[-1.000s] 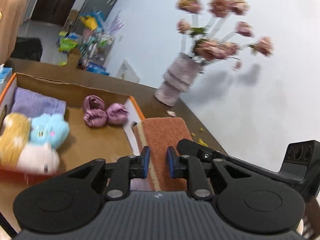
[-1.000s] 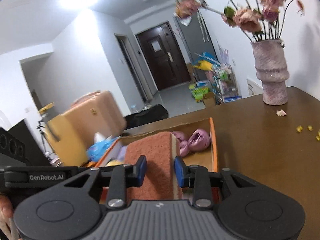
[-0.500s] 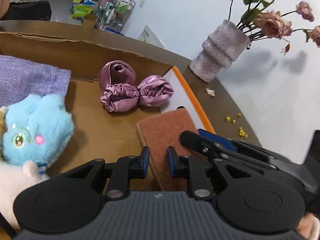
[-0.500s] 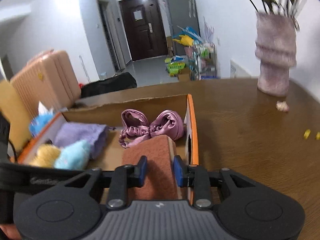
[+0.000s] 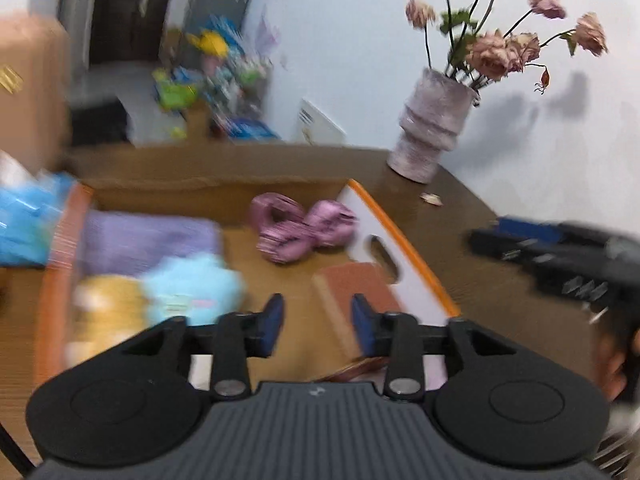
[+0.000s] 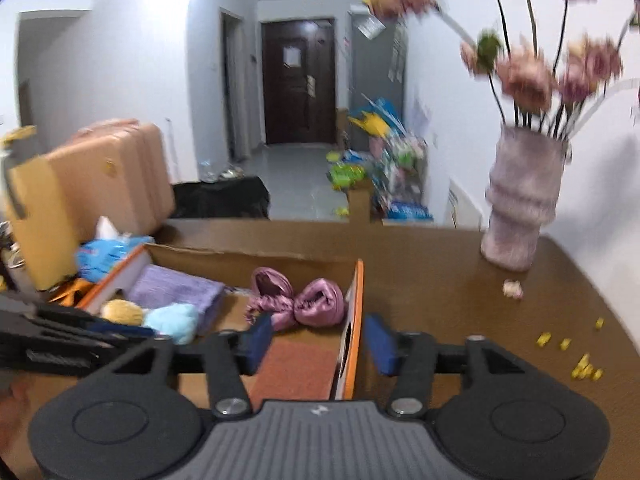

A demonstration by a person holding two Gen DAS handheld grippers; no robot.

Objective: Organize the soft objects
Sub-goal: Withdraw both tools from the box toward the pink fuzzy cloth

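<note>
The rust-brown sponge [image 5: 356,292] [image 6: 300,368] lies flat in the cardboard box [image 5: 418,264] [image 6: 359,300], against its orange-rimmed right wall. My left gripper [image 5: 318,326] hovers just before the sponge, its jaws opening with nothing pressed between the pads. My right gripper [image 6: 319,342] is opening too and straddles the sponge's near end and the box wall without touching either; it shows at the right of the left wrist view [image 5: 560,252]. A pink scrunchie [image 5: 304,228] [image 6: 300,304], a purple cloth [image 5: 148,240] [image 6: 176,292], a blue plush [image 5: 192,284] and a yellow plush [image 5: 108,312] also lie in the box.
A pink vase of dried flowers [image 5: 432,132] [image 6: 520,208] stands at the far right of the brown table [image 6: 460,300]. Yellow crumbs [image 6: 580,364] dot the table's right side. A blue tissue pack [image 6: 104,256] sits left of the box, with a tan suitcase [image 6: 112,172] behind it.
Both grippers were shut on the sponge, carrying it over the box. Now both have opened and drawn back, and the sponge rests on the box floor by the right wall.
</note>
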